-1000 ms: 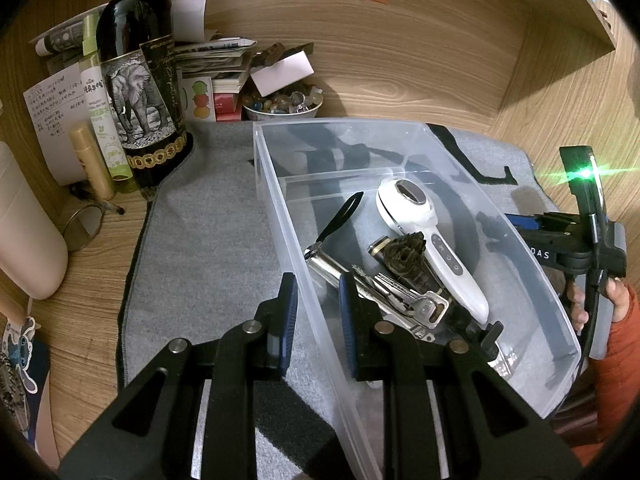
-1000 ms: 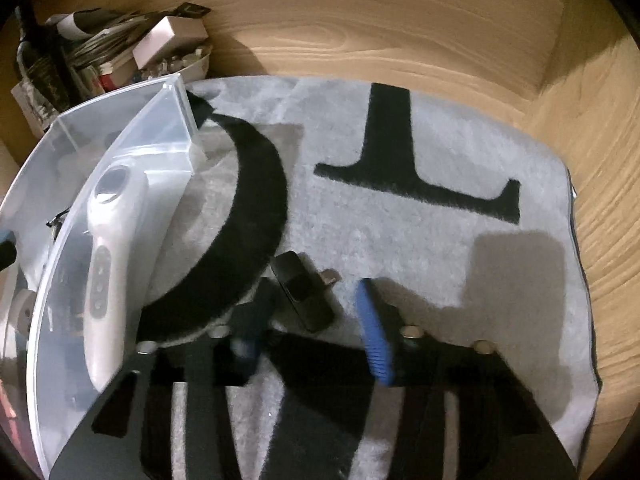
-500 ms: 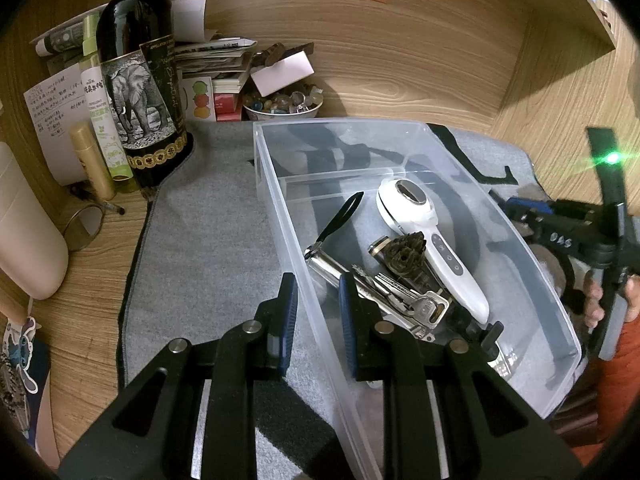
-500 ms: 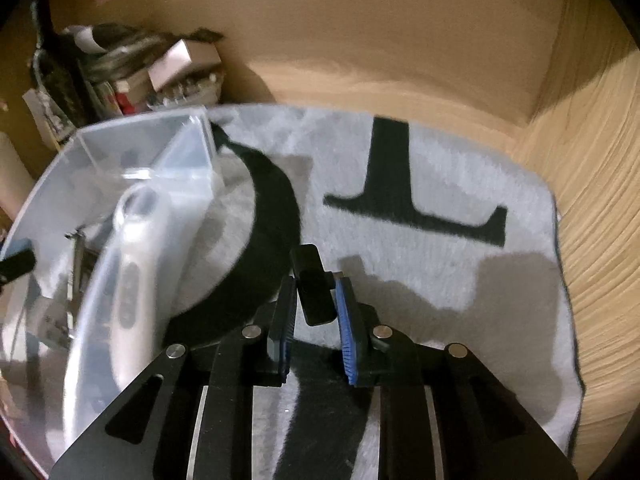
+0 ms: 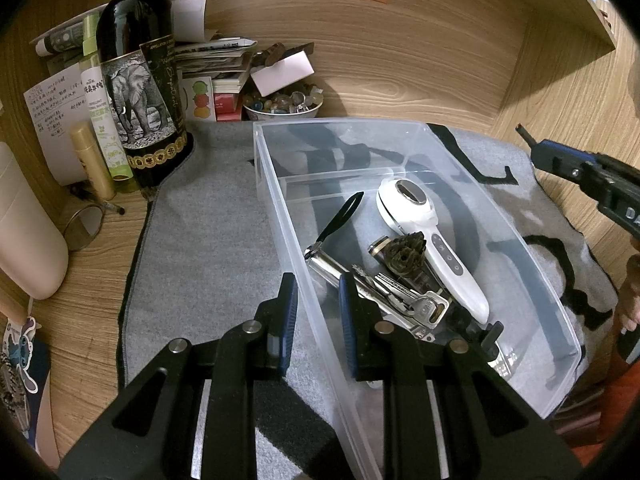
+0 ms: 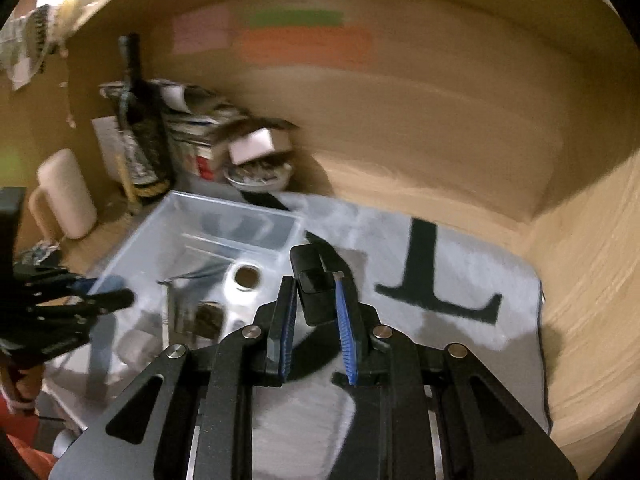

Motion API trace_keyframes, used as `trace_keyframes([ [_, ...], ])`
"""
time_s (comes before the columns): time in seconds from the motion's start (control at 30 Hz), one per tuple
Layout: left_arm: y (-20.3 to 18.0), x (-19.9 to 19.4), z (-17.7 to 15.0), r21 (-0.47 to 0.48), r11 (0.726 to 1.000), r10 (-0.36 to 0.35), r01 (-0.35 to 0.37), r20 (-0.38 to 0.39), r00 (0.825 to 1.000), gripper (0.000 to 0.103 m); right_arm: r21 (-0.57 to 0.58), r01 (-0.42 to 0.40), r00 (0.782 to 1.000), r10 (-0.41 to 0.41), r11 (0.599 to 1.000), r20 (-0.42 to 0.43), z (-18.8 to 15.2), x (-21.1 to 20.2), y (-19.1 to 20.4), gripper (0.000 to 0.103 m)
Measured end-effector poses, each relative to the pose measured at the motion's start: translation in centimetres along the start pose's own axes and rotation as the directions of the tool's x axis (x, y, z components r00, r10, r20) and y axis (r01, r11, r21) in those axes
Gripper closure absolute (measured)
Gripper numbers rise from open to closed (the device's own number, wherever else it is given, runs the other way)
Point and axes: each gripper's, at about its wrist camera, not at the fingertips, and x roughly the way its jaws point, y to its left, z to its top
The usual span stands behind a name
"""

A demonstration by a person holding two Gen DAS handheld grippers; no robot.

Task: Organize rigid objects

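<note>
A clear plastic bin [image 5: 520, 240] stands on a grey mat [image 5: 208, 248]. It holds a white handheld device [image 5: 428, 220], a silver flashlight [image 5: 332, 268] with a black strap, keys [image 5: 416, 304] and a dark pine cone [image 5: 404, 252]. My left gripper [image 5: 316, 280] is shut on the bin's left wall, one finger on each side. My right gripper [image 6: 315, 284] is shut on a small black device [image 6: 310, 264] and holds it in the air beside the bin's [image 6: 208, 216] right wall. In the left wrist view the right gripper [image 5: 576, 164] hangs above the mat's right part.
A wine bottle [image 5: 140, 80], a gold tube [image 5: 92, 160], a bowl of stones [image 5: 284, 104], papers and a cream jug [image 5: 24, 232] crowd the back left. Wooden walls close in behind and to the right. A hand [image 5: 632, 304] in an orange sleeve is at the right edge.
My right gripper closed on the small black device lying on the mat and lifted it up beside the bin. My left gripper stayed where it was on the bin wall.
</note>
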Motion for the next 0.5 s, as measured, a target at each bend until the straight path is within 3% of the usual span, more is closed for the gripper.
trace_keyframes([
  [0.27,0.0,0.0,0.0,0.000,1.000,0.000,0.000,0.000,1.000,0.083,-0.060,-0.093,0.996,0.092,0.994,-0.016,-0.2,0.3,3.4,0.085],
  [0.5,0.0,0.0,0.0,-0.002,1.000,-0.001,0.001,0.000,1.000,0.083,-0.114,-0.162,0.983,0.150,0.980,-0.104,-1.6,2.3,5.9,0.085],
])
